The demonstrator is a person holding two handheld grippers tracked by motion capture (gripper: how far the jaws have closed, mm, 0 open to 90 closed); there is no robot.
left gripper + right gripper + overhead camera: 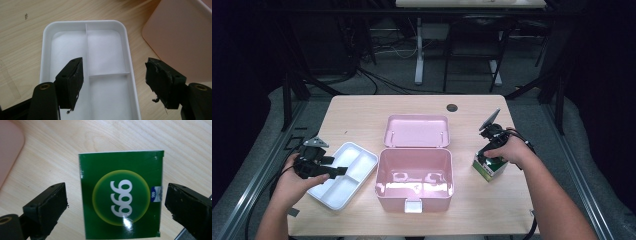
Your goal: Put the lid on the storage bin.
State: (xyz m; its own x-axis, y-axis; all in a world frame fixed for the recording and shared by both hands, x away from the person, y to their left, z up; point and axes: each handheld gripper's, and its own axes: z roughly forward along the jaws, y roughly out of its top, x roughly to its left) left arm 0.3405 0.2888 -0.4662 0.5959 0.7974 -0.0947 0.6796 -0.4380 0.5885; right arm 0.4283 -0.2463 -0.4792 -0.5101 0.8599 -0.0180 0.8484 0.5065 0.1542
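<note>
My right tongs (115, 202) straddle the green box (121, 195), wide, not gripping; next, squeeze; left tongs (113, 82) wide over the white tray (46, 50).

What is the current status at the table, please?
Right tool open, jaws either side of green box, not pressing. Left tool open above white divided tray. Pink case open, lid back; nothing in the way.
</note>
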